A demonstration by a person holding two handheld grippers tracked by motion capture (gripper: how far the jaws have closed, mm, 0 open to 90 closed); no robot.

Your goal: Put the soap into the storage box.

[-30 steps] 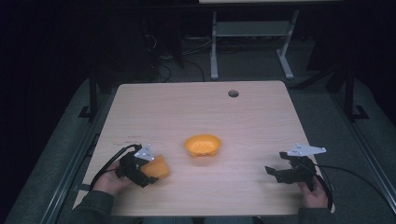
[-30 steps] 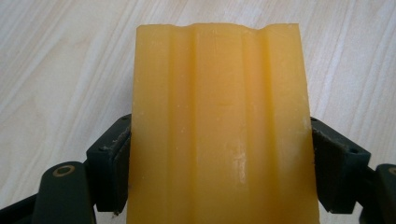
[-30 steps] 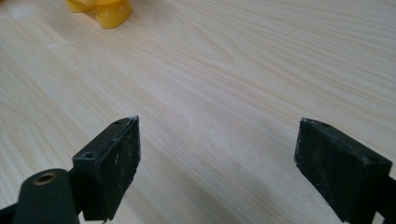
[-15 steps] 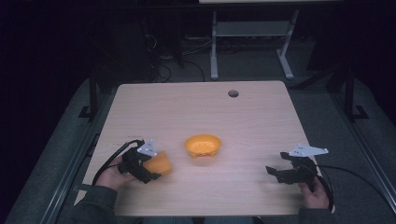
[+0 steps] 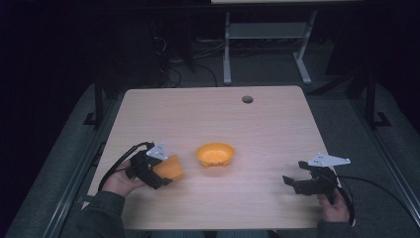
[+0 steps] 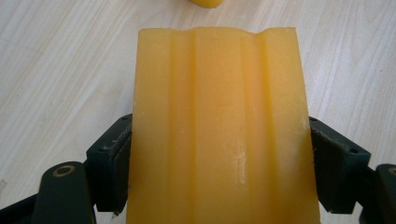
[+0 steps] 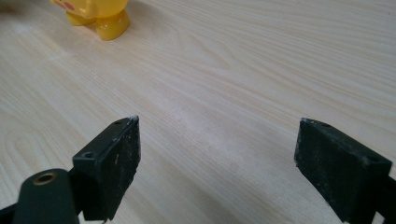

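A yellow-orange ribbed block (image 6: 219,93) sits between the jaws of my left gripper (image 6: 219,140), which is shut on it. From above, that gripper (image 5: 161,173) holds the block (image 5: 172,167) just over the table's front left. An orange bowl-shaped object (image 5: 214,154) stands a short way to the block's right; its yellow feet (image 7: 100,18) appear at the top left of the right gripper view. My right gripper (image 5: 292,184) is at the front right, low over the wood. Its jaws stand wide open (image 7: 217,135) with nothing between them.
The light wooden table (image 5: 267,129) has a round cable hole (image 5: 247,99) near its far edge. Cables trail from both grippers toward the front. A white desk frame (image 5: 267,34) stands on the dark floor beyond the table.
My left gripper has shifted slightly forward with the block and turned a little. The right gripper has barely moved.
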